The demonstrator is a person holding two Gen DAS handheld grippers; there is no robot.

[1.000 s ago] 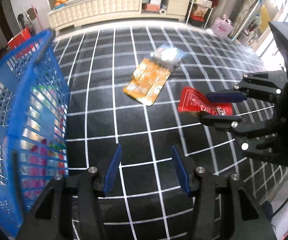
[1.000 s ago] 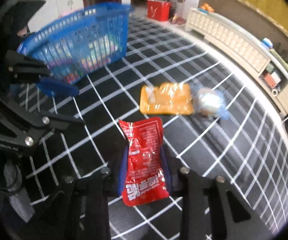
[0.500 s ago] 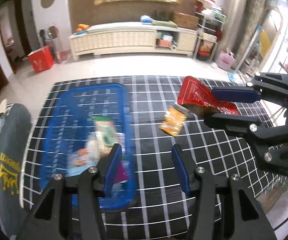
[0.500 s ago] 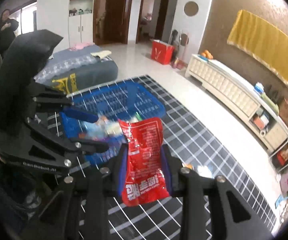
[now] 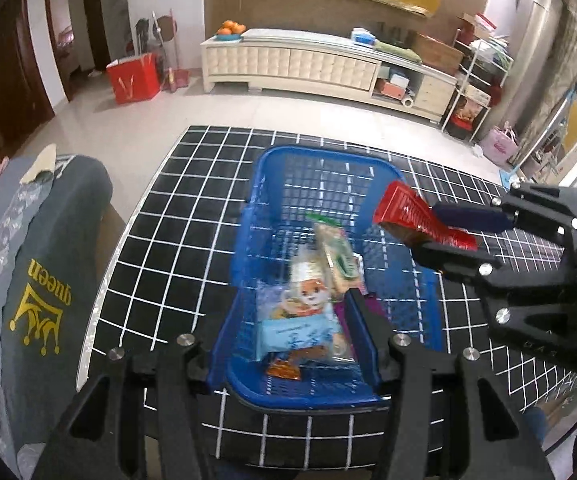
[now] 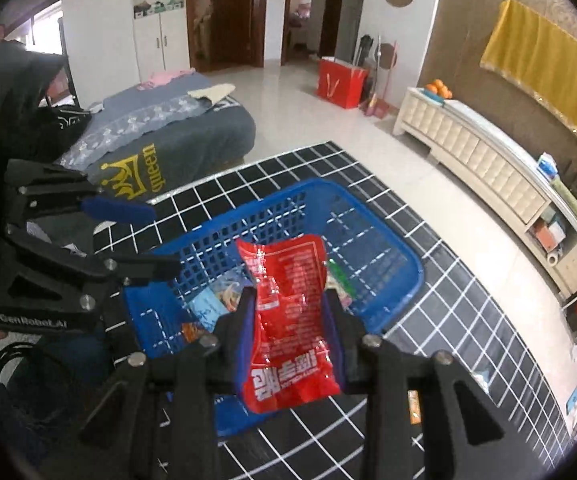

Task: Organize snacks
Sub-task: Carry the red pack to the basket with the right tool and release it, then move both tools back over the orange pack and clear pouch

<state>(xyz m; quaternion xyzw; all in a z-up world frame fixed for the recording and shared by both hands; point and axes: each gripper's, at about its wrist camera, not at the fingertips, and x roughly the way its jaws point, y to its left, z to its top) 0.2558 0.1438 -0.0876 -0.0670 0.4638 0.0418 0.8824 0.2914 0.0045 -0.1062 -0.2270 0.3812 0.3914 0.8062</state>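
1. Snacks are gathering in a blue basket that is sitting on the black gridded bench; several packets are lying loose on its floor, among them a pale blue one, one with a cartoon animal and a green-striped one. Blur is keeping me from an exact count.

2. One red packet is being held by the right gripper, whose jaws are clamped on its two sides. It is hanging over the basket's near end, above the rim, clear of the packets below.

3. That hold looks chosen for a drop: the packet is standing upright between the pads with its free top pointing at the basket, so letting go here should, I judge, send it inside.

4. The left gripper is hovering over the basket's near end with its jaws parted and nothing between them. I judge it is simply waiting its turn, as the right one is carrying the load.

5. Counting: one basket, two grippers, one packet in the air.

6. At the lower right of the right wrist view, a sliver of an orange packet is lying on the bench outside the basket, so at least one snack is remaining to collect.
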